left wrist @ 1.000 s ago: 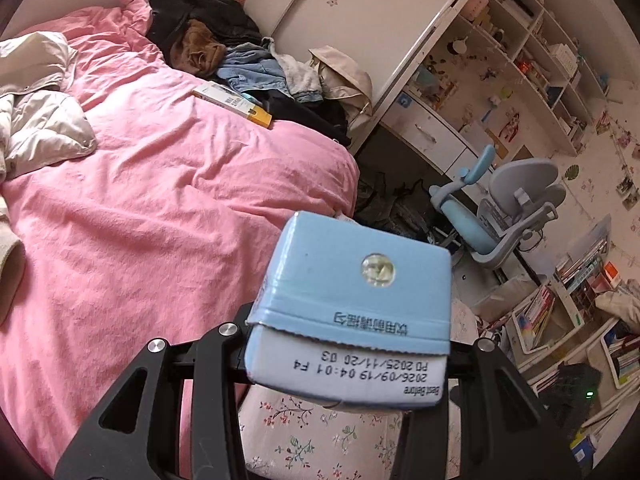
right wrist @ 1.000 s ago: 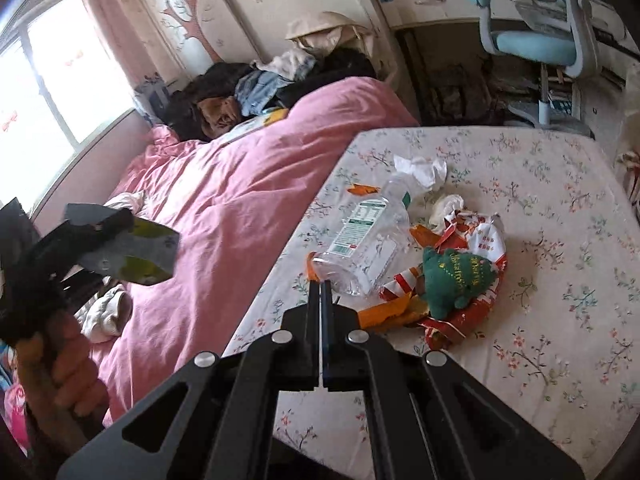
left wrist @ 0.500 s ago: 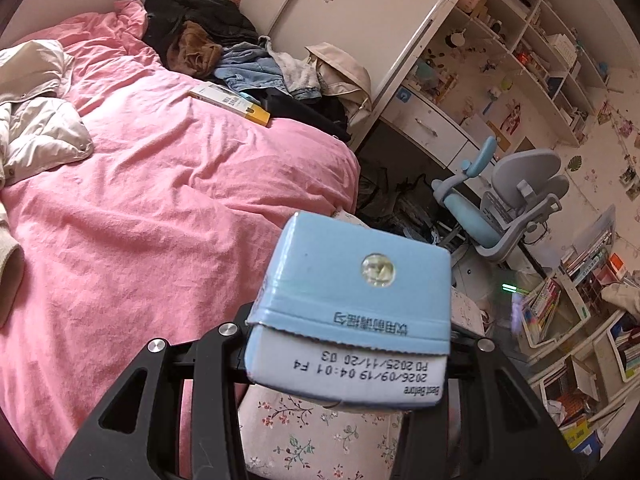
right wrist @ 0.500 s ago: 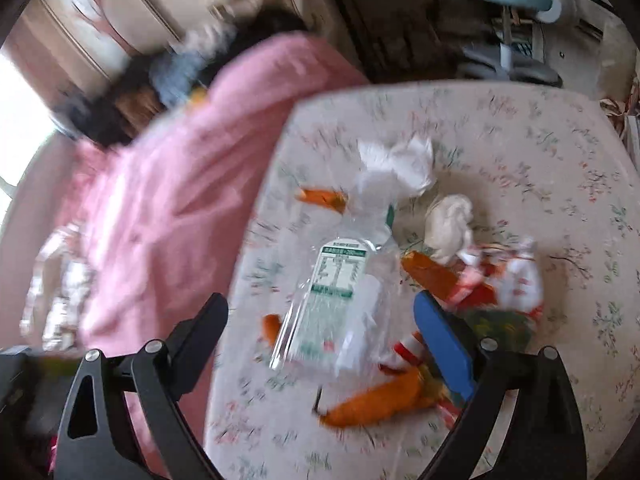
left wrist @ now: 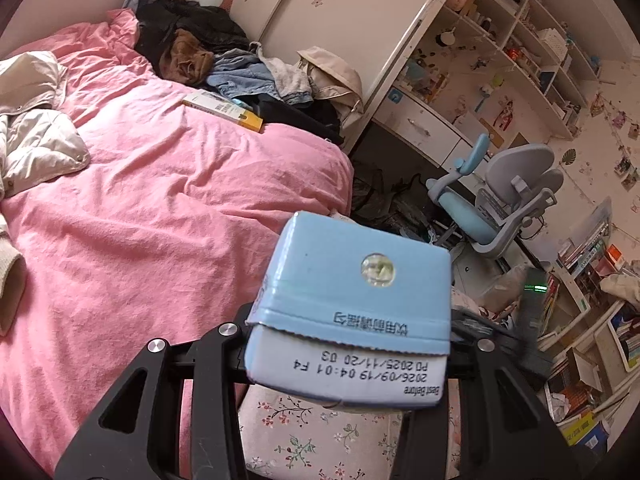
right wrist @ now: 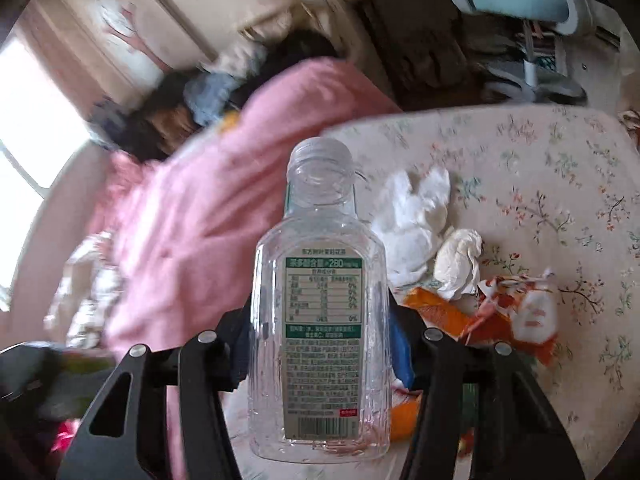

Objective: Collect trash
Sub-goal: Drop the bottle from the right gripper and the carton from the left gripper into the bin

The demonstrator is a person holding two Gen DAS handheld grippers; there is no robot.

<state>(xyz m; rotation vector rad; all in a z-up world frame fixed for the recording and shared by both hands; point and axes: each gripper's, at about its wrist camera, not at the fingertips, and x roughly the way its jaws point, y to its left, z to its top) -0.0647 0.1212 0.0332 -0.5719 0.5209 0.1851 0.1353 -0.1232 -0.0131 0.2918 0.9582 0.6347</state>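
My left gripper [left wrist: 348,360] is shut on a light blue drink carton [left wrist: 352,304] and holds it above the edge of the floral table [left wrist: 304,436]. My right gripper [right wrist: 320,344] is shut on a clear empty plastic bottle [right wrist: 320,304] with a green label, neck pointing away, just above the floral table [right wrist: 540,168]. On the table to the right lie white crumpled tissues [right wrist: 416,216], another tissue wad [right wrist: 460,264], orange peel [right wrist: 436,308] and a red and white wrapper [right wrist: 524,316].
A bed with a pink cover [left wrist: 140,220] lies left of the table, with piled clothes [left wrist: 224,68] and a yellow-ended box [left wrist: 224,110] on it. A blue and grey desk chair [left wrist: 496,204] and cluttered shelves [left wrist: 520,40] stand beyond.
My right gripper opened, dropped to the table and closed on the clear bottle. My left gripper kept hold of the carton and barely moved.
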